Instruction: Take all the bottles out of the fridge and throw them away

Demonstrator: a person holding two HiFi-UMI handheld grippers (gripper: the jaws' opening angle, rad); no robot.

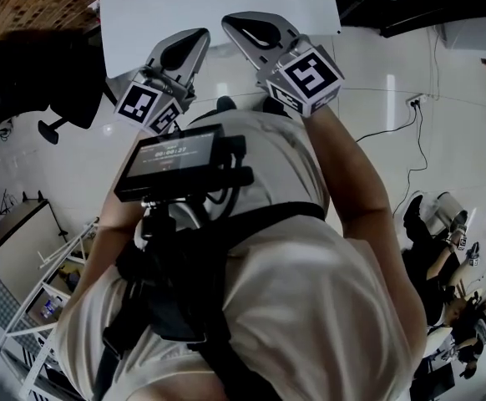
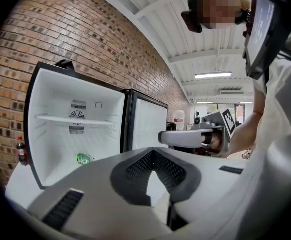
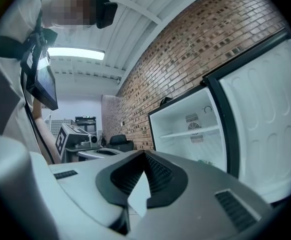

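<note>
- A dark red-capped bottle (image 2: 20, 151) stands outside the fridge's left wall, against the brick wall. It isn't in the fridge, so I judge it no part of this step.
- The fridge (image 2: 110, 96) is open. Its shelf (image 2: 60, 119) is bare, and the one green bottle (image 2: 84, 158) lies on its side on the fridge floor, about midway between the side walls.
- My left gripper (image 2: 155, 156) has its jaws closed on nothing and sits well short of the bottle. I'd open them wide before reaching in, stay low under the shelf, and close across the bottle's body, since a lying bottle is likely to roll if nudged.
- My right gripper (image 3: 144, 156) is also closed and empty, just beside the left. I'd keep it clear of the door (image 2: 150, 126) at the right.
</note>
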